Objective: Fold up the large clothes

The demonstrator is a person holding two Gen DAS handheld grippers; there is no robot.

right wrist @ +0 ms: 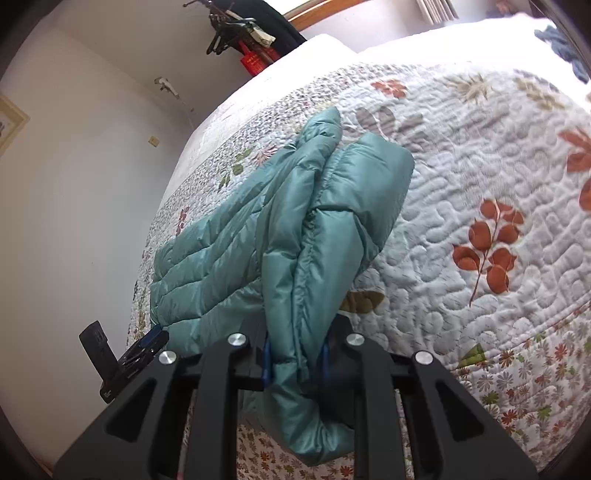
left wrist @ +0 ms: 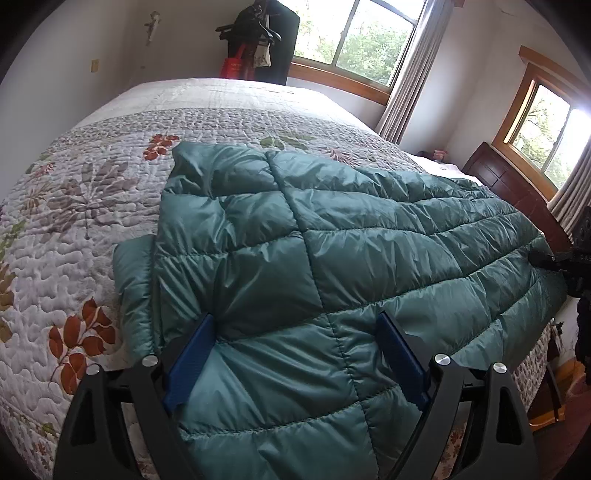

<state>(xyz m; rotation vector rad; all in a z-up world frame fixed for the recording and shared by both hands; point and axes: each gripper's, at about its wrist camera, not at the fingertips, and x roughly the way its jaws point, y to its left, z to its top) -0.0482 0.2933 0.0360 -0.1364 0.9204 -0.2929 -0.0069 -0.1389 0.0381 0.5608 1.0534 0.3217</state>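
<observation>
Spread across the near part of the bed (left wrist: pixel 110 122): a teal quilted down jacket (left wrist: pixel 332 236), lying on a floral quilted bedspread (left wrist: pixel 74 206) with rust-red and grey leaf prints. In the left wrist view, broad padded panels facing up, stitched in a grid; near hem draping toward and over the bed's front edge. One flatter teal flap poking out from under the left side, resting on the bedspread.

Left claw (left wrist: pixel 295 354) spread wide over the near hem, blue pads (left wrist: pixel 192 354) standing apart with a swell of jacket fabric between them; not pinching anything. Pad tips pressing into or touching the puffy surface.

Right claw (right wrist: pixel 295 358) closed on a bunched fold of the jacket (right wrist: pixel 295 229), blue pads squeezing the fabric from both sides. Beyond the grip, bunched layers running away across the bedspread (right wrist: pixel 480 177); below the grip, a loose lump of teal fabric hanging down past the bed's edge. Left claw visible low at the left of this view, at the jacket's far corner.

Elsewhere: white walls, a wood-framed window (left wrist: pixel 369 33) with grey curtains (left wrist: pixel 413 74), a second window (left wrist: pixel 546 125) at the right above a dark wooden headboard (left wrist: pixel 517 192). Dark garments and hangers on a rack (left wrist: pixel 258 37) in the far corner, a red bag (left wrist: pixel 234 64) hanging there too.
</observation>
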